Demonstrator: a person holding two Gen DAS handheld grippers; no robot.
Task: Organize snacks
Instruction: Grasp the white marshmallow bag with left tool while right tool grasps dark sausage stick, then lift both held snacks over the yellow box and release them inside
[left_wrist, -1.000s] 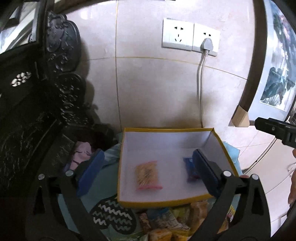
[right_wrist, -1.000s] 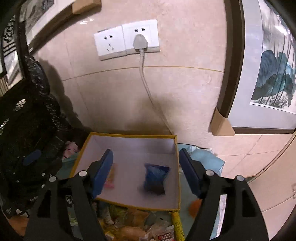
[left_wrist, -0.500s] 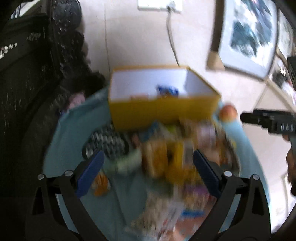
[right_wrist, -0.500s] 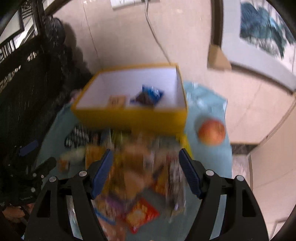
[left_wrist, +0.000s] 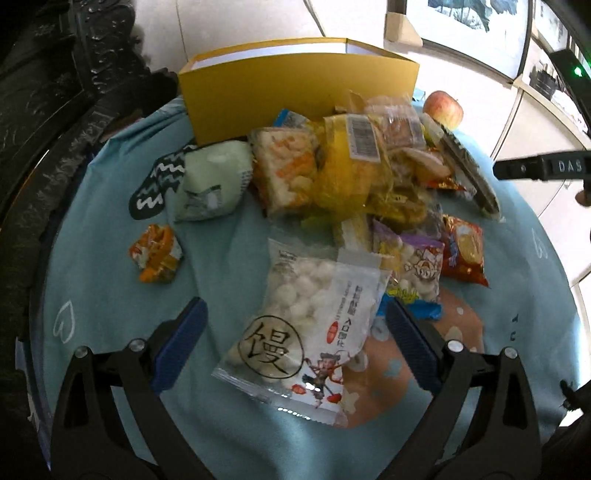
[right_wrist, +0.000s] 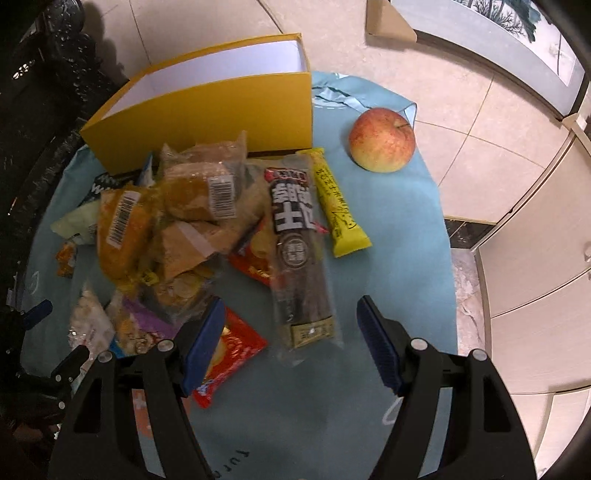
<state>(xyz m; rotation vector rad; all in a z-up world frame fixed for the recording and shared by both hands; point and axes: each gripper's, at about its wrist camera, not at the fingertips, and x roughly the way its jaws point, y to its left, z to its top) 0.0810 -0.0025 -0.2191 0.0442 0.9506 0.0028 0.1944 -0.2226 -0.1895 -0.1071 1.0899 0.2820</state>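
With the snacks heaped on the worktop (right_wrist: 406, 258) before the yellow box (right_wrist: 207, 110), both grippers hover empty, fingers spread: left gripper (left_wrist: 295, 347) over the white-ball packet (left_wrist: 310, 317), right gripper (right_wrist: 291, 343) over the dark bar (right_wrist: 299, 254), probably its next pick, calling for descent and closure.

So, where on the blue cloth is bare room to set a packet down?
Bare blue cloth lies right of the yellow bar packet, below the red apple. Another patch lies around the crumpled orange wrapper. It is crowded before the yellow cardboard box.
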